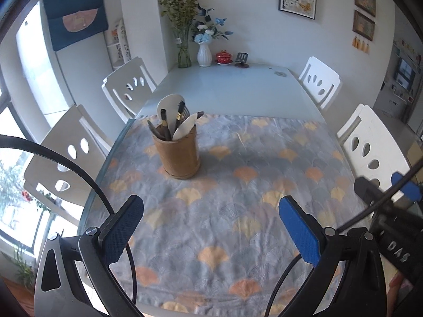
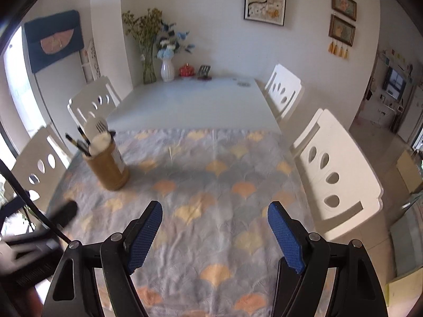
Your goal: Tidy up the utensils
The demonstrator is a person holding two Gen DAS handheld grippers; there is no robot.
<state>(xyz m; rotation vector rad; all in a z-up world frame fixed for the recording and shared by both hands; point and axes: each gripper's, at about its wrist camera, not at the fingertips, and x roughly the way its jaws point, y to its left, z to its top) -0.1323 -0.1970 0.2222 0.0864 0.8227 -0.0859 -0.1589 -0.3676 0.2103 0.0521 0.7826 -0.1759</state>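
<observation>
Both tongs hang over the near end of the worktop (image 1: pixel 238 89), angled down at the cloth (image 1: pixel 224 211) with its fan pattern in orange, yellow and grey. The left tongs (image 1: pixel 211 227) stand spread wide, nothing between the blue pads (image 1: pixel 298 227) — only cloth shows in the gap. The right tongs (image 2: pixel 214 233) are spread just as wide and equally empty.

The utensils are all in the holder (image 1: pixel 177 153), a tan wooden cylinder standing upright on the cloth, toward its far left part and well ahead of both tongs. From it stick a pale spatula (image 1: pixel 169 105), a fork (image 2: pixel 100 125), a cream knife (image 1: pixel 185 129) with a toothed edge, a dark spoon (image 1: pixel 199 115) and several dark handles (image 1: pixel 164 124). The right wrist view is a bit blurred, so the finer pieces are hard to tell apart there.

At the far end of the bare worktop, by the wall, sit a glass vase (image 1: pixel 184 52) of dry stems, a white vase (image 1: pixel 204 54) of blue flowers and a red pot (image 1: pixel 224 56). White chairs (image 1: pixel 321 84) line both sides. In the left wrist view the other tool's black body (image 1: pixel 383 211) crosses the right edge.
</observation>
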